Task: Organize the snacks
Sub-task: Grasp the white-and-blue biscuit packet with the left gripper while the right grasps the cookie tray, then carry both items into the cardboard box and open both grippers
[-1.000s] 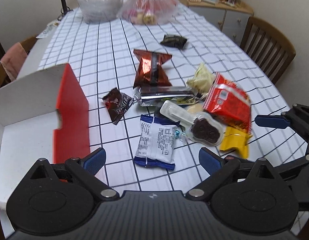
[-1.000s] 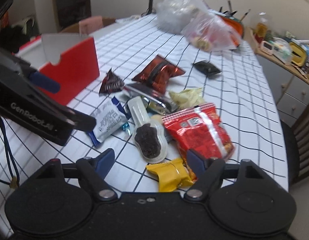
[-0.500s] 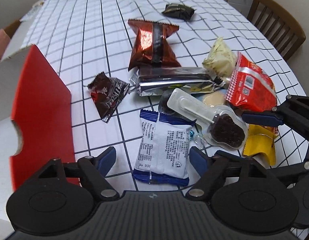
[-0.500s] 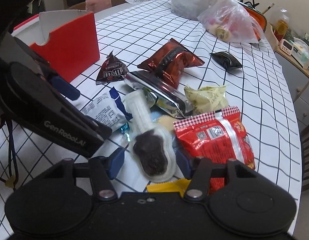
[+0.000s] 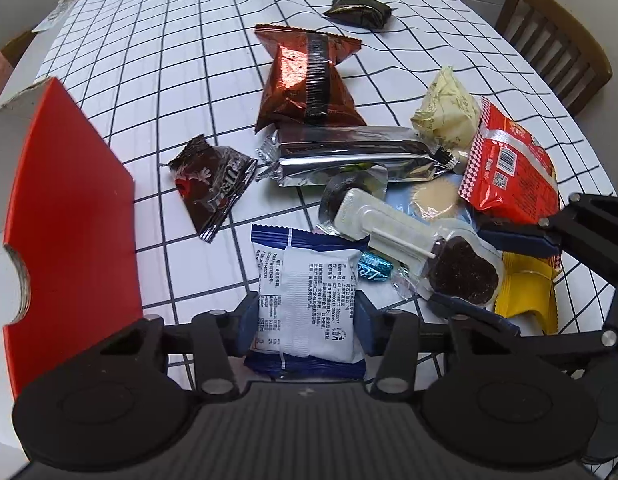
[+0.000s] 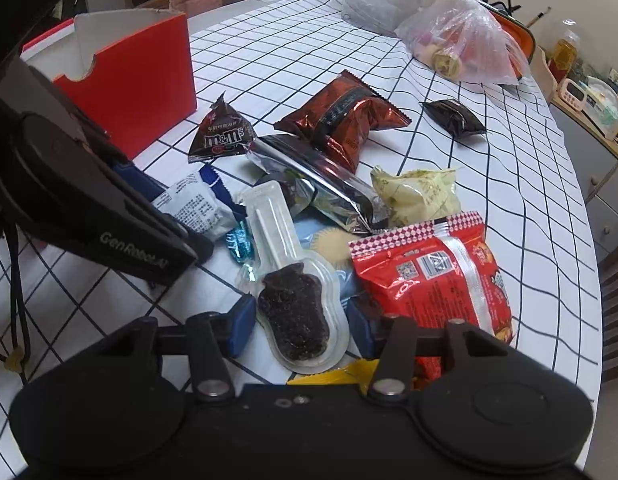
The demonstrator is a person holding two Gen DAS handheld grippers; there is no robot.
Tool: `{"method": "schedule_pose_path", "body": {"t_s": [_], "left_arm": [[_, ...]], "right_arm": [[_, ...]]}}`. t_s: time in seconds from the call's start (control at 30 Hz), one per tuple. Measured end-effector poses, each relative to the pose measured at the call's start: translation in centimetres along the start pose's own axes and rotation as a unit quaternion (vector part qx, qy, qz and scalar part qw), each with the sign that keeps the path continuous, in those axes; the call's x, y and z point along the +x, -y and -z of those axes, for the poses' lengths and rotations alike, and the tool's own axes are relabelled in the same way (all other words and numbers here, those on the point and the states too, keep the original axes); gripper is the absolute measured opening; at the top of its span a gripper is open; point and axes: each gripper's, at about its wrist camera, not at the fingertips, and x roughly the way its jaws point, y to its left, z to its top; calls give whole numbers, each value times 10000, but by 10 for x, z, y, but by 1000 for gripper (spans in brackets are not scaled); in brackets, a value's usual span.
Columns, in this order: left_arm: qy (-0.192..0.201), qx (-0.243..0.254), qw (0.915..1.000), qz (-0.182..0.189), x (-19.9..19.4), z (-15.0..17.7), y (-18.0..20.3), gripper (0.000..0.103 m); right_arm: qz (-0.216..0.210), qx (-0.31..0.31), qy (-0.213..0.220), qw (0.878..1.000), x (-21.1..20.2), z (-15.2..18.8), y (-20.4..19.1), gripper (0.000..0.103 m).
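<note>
Snacks lie heaped on the checked table (image 5: 157,80): the left tool (image 5: 303,320) closes across a light, crinkly white-and-blue packet (image 5: 305,300), the right tool (image 6: 299,322) around a stiff clear-blistered dark lollipop (image 6: 295,316).

A blue-and-white packet (image 5: 305,300) is laid flat near the tablecloth's (image 5: 157,60) close edge, beside a clear spoon-shaped pack (image 6: 293,304) of dark filling. Foil, red and yellow packets are heaped behind them. A red box (image 5: 69,216) is stood at the left edge.
</note>
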Motion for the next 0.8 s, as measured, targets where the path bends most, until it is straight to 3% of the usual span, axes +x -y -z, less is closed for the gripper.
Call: {"method": "schedule_pose_path", "body": {"t_s": [0.13,0.53,0.8], "left_arm": [[45,-200,9998,43,-6,6,-4,47],[320,-577,9977,140,-52,35,-11,47],[618,-696,9956,124,-105,55,-13,47]], "right_arm": [[-156,301,42,9994,-11,4,0,38],[-241,721,408,9963,-65,17,-8,38],[-355,747,673,9943,-115,5,-21,38]]}}
